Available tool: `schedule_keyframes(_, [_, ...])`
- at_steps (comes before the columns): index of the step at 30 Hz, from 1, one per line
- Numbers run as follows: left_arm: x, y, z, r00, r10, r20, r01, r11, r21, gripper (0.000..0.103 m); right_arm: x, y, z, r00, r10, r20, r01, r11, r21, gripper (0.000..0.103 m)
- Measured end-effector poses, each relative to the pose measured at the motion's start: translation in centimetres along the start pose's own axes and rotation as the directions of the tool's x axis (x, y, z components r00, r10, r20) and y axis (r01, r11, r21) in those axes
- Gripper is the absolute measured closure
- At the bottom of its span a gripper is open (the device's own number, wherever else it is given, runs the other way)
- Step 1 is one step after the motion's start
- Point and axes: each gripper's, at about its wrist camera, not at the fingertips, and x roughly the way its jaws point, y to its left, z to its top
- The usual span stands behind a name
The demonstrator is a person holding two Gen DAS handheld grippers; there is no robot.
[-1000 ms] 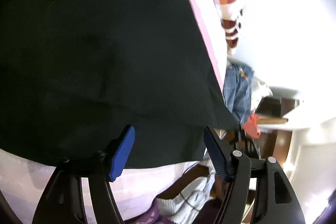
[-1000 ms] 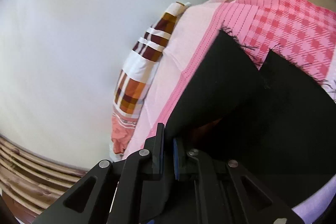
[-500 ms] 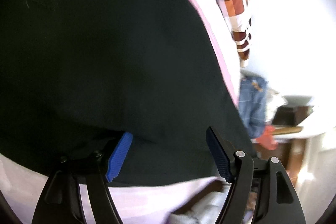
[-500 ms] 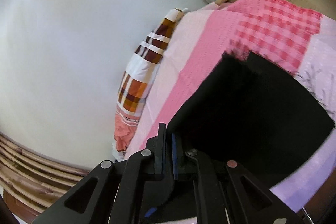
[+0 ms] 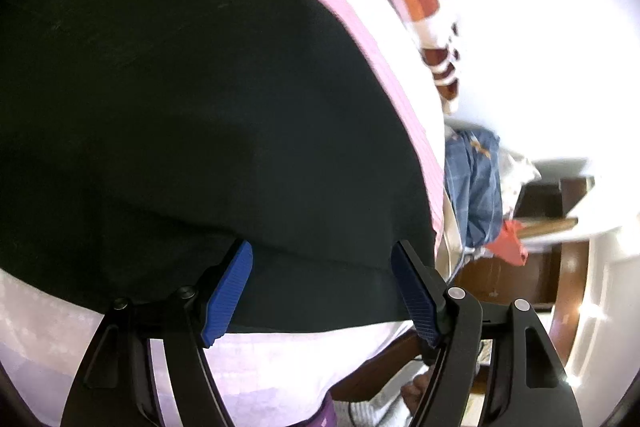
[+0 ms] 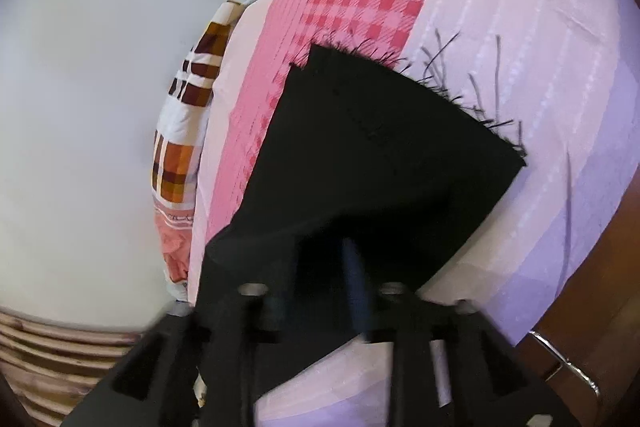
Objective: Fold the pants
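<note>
black pants (image 6: 380, 163) flat on pink bedsheet (image 6: 540, 87), frayed hems pointing away, left gripper (image 5: 322, 291) agape, right gripper (image 6: 320, 279) opening over fabric

No legible text. Faint lettering on the checked pillow (image 6: 176, 163), on its pink band, too blurred to read.

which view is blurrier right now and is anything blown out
Right wrist view: the right gripper is smeared with motion blur, jaws opening over the black pants. Left wrist view: sharper, but the white wall is overexposed and the pants are nearly featureless dark.
</note>
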Motion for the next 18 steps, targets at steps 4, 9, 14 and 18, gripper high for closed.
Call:
schedule_keyframes(4, [0.2, -0.2, 0.1, 1.000, -0.006, -0.016, 0.006, 1.000, 0.019, 0.031, 0.6, -1.1, 0.3, 0.997, 0.079, -0.017, -0.078, 0.993, 0.085, 0.040])
schedule_keyframes(9, [0.0, 0.6, 0.0, 0.999, -0.015, -0.030, 0.014, 1.000, -0.002, 0.031, 4.2, 0.5, -0.7, 0.980, 0.166, -0.113, -0.154, 0.982, 0.112, 0.039])
schedule_keyframes(14, [-1.0, 0.2, 0.1, 1.000, -0.009, 0.011, 0.009, 1.000, 0.023, 0.031, 8.7, 4.9, -2.2, 0.972, 0.125, -0.199, -0.137, 0.989, -0.048, 0.039])
schedule_keyframes(18, [-1.9, -0.5, 0.1, 0.999, 0.042, 0.034, -0.045, 0.993, 0.106, 0.031, 13.3, 8.5, -4.0, 0.961, 0.058, -0.271, -0.117, 0.972, -0.205, 0.038])
